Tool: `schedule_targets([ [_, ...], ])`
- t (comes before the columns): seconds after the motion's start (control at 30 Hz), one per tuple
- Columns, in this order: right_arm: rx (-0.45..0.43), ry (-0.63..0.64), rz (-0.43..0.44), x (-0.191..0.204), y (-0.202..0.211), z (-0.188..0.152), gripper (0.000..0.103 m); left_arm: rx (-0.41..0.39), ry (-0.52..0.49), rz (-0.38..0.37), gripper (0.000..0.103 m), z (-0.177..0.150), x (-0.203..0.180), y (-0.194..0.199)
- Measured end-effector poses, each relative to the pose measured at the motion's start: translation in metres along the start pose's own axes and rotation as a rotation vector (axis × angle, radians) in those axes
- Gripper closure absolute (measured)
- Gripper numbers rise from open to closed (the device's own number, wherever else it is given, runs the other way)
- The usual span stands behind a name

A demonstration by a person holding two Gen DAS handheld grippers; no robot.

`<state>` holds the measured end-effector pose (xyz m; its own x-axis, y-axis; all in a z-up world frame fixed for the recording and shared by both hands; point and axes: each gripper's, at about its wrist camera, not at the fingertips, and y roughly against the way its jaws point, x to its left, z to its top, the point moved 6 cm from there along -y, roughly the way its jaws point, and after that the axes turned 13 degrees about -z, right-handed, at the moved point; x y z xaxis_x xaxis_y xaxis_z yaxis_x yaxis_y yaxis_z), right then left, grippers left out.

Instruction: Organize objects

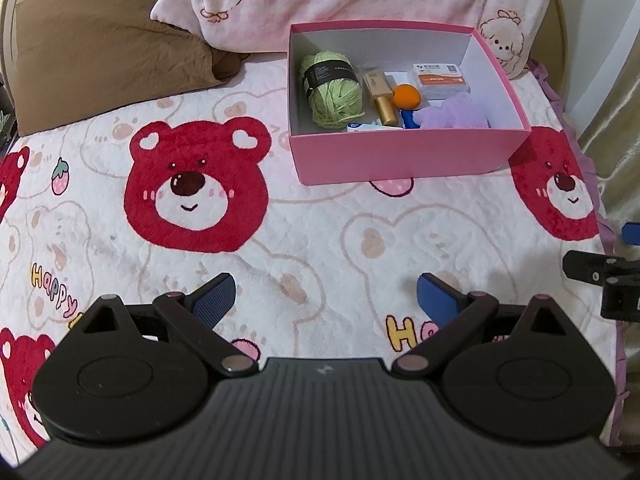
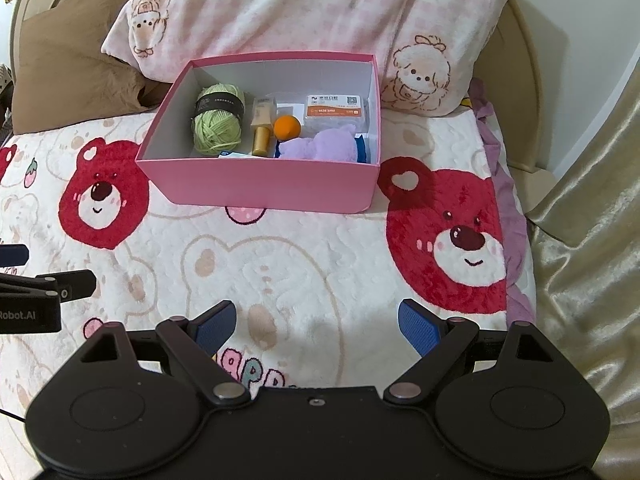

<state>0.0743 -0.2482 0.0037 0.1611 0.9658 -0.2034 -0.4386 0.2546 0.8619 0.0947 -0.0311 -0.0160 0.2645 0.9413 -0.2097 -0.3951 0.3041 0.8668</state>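
Bed blanket [image 1: 320, 240]: white fleece printed with red bear faces; it carries everything and both my claws hang over its near edge.
Pillows: a pink-checked one [image 2: 304, 8] leans along the far edge behind the box, and a brown one [image 1: 100, 44] fills the far left corner.
Pink box [image 2: 260, 186]: open-topped, standing on the blanket near its far edge, just in front of the pink-checked pillow.
Purple plush [image 2: 320, 146]: in the box's near right part.
Green yarn ball [image 2: 218, 120]: at the box's left end, with a dark paper band round it.
White packet with an orange label [image 2: 335, 110]: against the box's far right wall.
Gold-capped bottle [image 2: 262, 130]: lying beside the yarn, cap toward me.
Orange ball [image 2: 287, 127]: between the bottle and the plush.
My left claw [image 1: 325, 300]: spread wide, nothing between its blue pads.
My right claw [image 2: 316, 326]: also spread wide and empty.
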Motion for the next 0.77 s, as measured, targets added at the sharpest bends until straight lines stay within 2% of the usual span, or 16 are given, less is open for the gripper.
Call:
schedule_targets([
  [0.27,0.000,0.001,-0.001,0.0005,0.0004,0.0000,0.012,-0.002,0.014,-0.015,0.005,-0.0001,-0.0007,0.0003],
  [0.43,0.002,0.008,-0.003,0.0004,-0.0008,-0.0011,0.012,-0.004,0.016,0.007,0.000,-0.0002,0.0022,0.0006],
  [0.77,0.008,0.012,-0.009,0.0002,-0.0008,-0.0009,0.012,-0.008,0.001,0.027,0.000,-0.0004,0.0018,0.0018],
])
